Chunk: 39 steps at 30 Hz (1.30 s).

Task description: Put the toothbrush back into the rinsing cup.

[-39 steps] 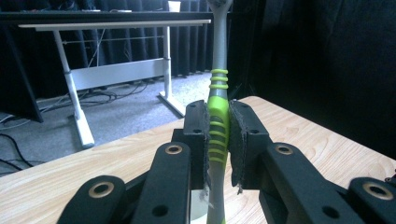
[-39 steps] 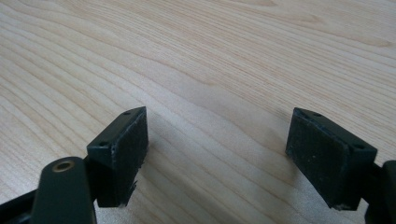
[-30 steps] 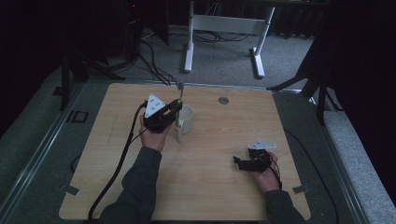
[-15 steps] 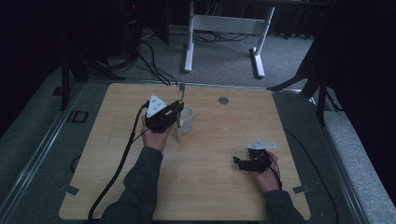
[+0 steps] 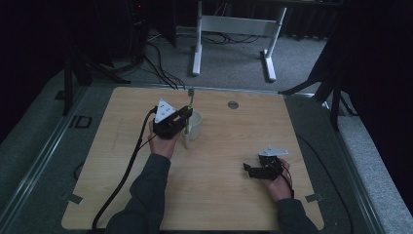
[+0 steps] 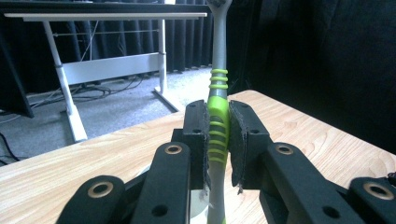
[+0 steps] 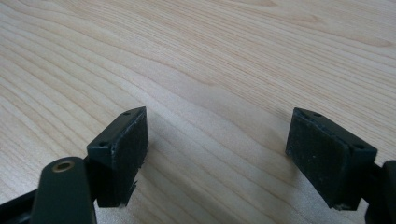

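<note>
My left gripper (image 5: 185,118) (image 6: 218,114) is shut on a green and grey toothbrush (image 5: 190,100) (image 6: 219,56). It holds the brush upright by its ribbed green grip, bristle head at the top. A white cup (image 5: 196,126) stands on the wooden table (image 5: 234,141) right beside the brush. I cannot tell whether the lower end of the brush is inside the cup. My right gripper (image 5: 248,170) (image 7: 217,135) lies low near the table's front right, jaws wide open over bare wood with nothing between them.
A small round metal disc (image 5: 233,104) sits in the tabletop near the far edge. Behind the table stands a white desk frame (image 5: 234,27), with cables (image 5: 160,58) on the grey floor. The left gripper's black cable (image 5: 124,175) trails toward the front left.
</note>
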Motion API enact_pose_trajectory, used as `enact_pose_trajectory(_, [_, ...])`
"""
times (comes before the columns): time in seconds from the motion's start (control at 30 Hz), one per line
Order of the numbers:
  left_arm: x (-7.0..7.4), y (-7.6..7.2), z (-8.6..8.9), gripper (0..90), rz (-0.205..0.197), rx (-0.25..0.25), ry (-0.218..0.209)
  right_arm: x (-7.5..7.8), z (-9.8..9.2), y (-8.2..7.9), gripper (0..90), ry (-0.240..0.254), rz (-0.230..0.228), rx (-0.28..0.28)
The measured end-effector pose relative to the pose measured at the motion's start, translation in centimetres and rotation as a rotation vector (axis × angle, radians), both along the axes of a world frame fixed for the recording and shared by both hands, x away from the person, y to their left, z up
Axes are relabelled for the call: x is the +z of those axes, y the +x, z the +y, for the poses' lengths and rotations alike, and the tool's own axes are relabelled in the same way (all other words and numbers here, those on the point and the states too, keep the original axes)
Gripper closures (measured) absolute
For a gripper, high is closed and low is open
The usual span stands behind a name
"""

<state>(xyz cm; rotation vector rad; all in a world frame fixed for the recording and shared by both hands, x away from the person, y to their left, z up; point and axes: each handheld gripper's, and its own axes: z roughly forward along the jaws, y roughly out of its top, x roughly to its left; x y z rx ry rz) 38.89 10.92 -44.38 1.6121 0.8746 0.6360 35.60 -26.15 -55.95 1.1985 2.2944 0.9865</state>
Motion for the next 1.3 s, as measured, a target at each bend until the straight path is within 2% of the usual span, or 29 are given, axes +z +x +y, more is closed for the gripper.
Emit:
enact_pose_trajectory(0.83, [-1.1,-0.1,-0.7,78.0,0.025,0.001,0.094,0.0,0.0,0.0,20.6,-0.001,-0.001,0.001])
enact_pose_trajectory(1.1, [-1.5,0.0,-0.8,77.2,0.055,-0.006,0.117,0.0,0.0,0.0,20.6,0.000,0.000,0.001])
enact_pose_trajectory(1.13, [-1.6,0.1,-0.7,75.3,0.068,-0.009,0.116,0.0,0.0,0.0,20.6,-0.001,0.000,0.001])
enact_pose_trajectory(1.2, [-1.7,0.2,-0.8,63.7,0.098,0.006,0.129,0.0,0.0,0.0,20.6,0.000,0.000,-0.001])
enact_pose_trajectory(1.23, [-1.8,0.2,-0.8,57.0,0.104,0.021,0.146,0.0,0.0,0.0,20.6,0.000,0.001,0.000])
enact_pose_trajectory(1.3, [-2.0,0.0,-0.7,49.9,0.106,0.032,0.160,0.0,0.0,0.0,20.6,0.001,0.000,0.000])
